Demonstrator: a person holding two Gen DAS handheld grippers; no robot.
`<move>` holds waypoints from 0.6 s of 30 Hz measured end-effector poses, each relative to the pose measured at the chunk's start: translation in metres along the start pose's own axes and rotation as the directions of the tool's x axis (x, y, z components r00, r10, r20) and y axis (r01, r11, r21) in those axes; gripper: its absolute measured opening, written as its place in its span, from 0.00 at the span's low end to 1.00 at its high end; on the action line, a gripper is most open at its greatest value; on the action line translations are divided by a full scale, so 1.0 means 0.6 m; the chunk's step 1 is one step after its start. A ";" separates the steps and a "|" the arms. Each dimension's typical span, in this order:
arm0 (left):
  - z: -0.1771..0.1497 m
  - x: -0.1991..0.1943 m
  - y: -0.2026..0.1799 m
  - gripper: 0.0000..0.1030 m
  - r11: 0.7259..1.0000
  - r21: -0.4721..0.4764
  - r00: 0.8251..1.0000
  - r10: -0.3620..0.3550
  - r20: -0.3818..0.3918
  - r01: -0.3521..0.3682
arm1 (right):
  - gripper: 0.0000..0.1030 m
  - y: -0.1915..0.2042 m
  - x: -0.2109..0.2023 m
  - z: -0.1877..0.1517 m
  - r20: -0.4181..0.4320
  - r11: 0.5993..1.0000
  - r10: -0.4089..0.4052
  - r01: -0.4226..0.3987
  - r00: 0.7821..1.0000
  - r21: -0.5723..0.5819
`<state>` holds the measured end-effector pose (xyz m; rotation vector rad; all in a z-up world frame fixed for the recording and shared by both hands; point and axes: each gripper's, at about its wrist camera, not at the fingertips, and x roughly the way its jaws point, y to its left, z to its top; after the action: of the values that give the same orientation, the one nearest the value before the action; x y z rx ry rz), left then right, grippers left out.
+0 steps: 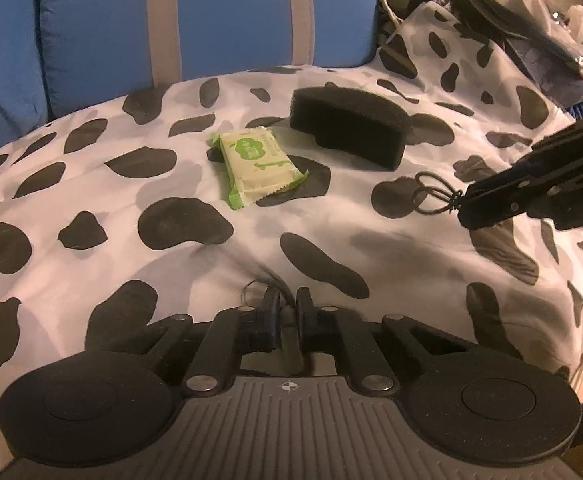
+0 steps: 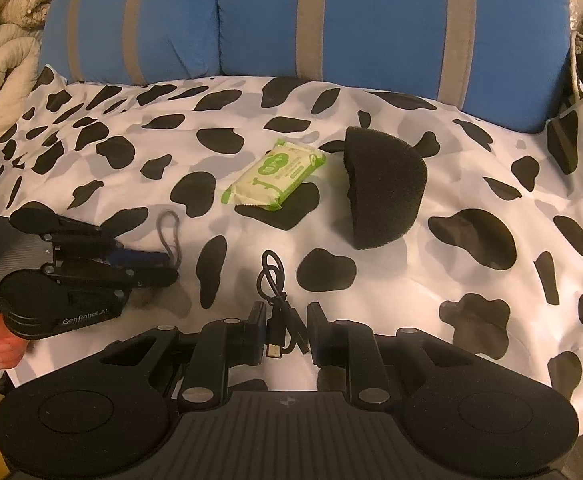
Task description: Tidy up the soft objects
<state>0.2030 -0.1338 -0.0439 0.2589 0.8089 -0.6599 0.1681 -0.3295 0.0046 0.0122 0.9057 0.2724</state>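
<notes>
Right wrist view: a small black coiled cable [image 2: 277,300], bundled with its plugs toward the camera, is pinched between the right gripper [image 2: 283,326] pads just above the cow-print sheet [image 2: 471,168]. Left gripper [image 2: 171,266], jaws pressed together, nips a thin grey cord loop [image 2: 169,232]. Beyond lie a green-and-cream wipes packet [image 2: 277,178] and, just right, a black foam sponge [image 2: 385,188], apart from both grippers.
</notes>
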 end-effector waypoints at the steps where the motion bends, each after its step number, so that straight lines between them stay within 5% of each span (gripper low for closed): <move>1: -0.001 -0.003 0.000 0.09 1.000 0.001 1.000 0.003 0.000 -0.003 | 0.23 0.003 -0.001 0.000 0.002 1.000 0.001 -0.001 1.000 -0.001; 18: -0.025 -0.055 -0.008 0.08 1.000 -0.004 1.000 -0.017 -0.013 0.017 | 0.23 0.048 -0.018 0.001 0.013 1.000 0.015 -0.015 1.000 -0.021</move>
<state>0.1743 -0.1156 -0.0294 0.2534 0.8259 -0.6733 0.1558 -0.3041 0.0167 0.0012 0.8894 0.2958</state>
